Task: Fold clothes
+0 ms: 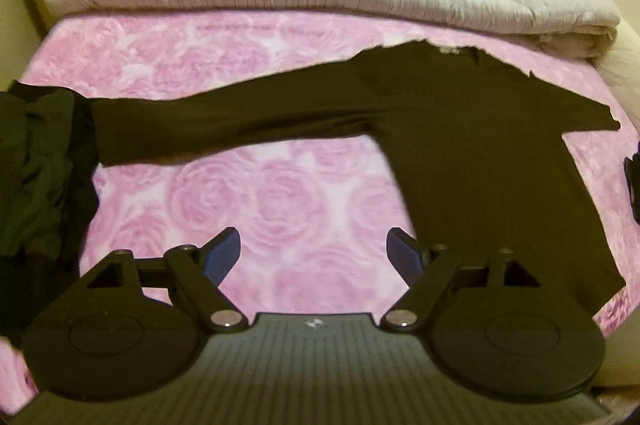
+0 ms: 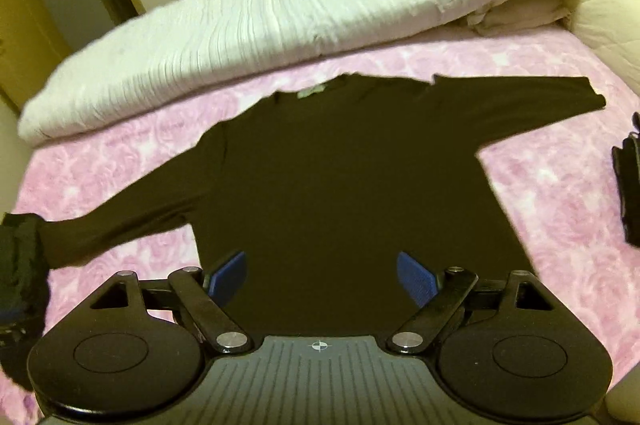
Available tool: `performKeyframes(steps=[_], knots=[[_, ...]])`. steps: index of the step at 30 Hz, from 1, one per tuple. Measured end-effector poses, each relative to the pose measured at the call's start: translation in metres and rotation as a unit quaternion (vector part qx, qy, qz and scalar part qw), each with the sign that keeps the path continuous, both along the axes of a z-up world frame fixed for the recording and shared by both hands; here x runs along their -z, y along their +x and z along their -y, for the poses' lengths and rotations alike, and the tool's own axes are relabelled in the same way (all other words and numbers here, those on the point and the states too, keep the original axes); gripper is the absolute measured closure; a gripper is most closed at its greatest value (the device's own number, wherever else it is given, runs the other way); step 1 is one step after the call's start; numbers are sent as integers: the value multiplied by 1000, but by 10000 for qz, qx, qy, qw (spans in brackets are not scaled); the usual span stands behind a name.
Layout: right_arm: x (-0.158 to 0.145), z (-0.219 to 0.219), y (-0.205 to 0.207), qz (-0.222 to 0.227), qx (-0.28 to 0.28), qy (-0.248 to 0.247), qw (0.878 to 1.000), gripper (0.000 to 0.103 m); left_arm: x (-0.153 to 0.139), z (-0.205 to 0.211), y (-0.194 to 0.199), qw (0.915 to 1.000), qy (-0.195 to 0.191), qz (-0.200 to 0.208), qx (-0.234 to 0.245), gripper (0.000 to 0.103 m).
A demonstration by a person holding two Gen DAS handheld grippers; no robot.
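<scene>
The bed [image 1: 304, 185] is viewed steeply downward from above its near edge by both wrist cameras, at moderate range. The black shirt [image 1: 472, 161] sits right of centre in the left view, centred in the right; the folded quilt [image 2: 248, 37] is shared.

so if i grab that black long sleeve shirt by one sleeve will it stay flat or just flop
The black shirt lies thin and flat on the pink sheet, so it would probably droop and bunch rather than hold shape. It looks light. Its long sleeves would likely trail behind. Both grippers are open and empty.
</scene>
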State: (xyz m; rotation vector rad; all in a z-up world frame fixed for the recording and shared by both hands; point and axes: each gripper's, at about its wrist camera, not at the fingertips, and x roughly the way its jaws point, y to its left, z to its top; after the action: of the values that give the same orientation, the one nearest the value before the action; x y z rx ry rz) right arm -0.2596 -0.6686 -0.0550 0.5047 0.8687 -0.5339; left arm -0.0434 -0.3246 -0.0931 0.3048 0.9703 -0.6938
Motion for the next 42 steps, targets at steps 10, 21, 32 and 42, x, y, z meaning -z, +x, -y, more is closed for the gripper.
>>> performKeyframes(steps=[10,21,32,42], knots=[[-57,55,-143,-125,-476,-475,9977,17,-51,43,-174,9983,-139,22,-559,26],[-79,67,-221,66,-214,-282,9994,17,-79,77,-219,9985,-133,477,-212,26],[-82,54,-231,-2,-314,-359,9989,17,-79,76,-238,9983,-18,563,-150,26],[-67,28,-225,-145,-682,-416,9967,17,-75,66,-246,9977,192,633,-164,26]])
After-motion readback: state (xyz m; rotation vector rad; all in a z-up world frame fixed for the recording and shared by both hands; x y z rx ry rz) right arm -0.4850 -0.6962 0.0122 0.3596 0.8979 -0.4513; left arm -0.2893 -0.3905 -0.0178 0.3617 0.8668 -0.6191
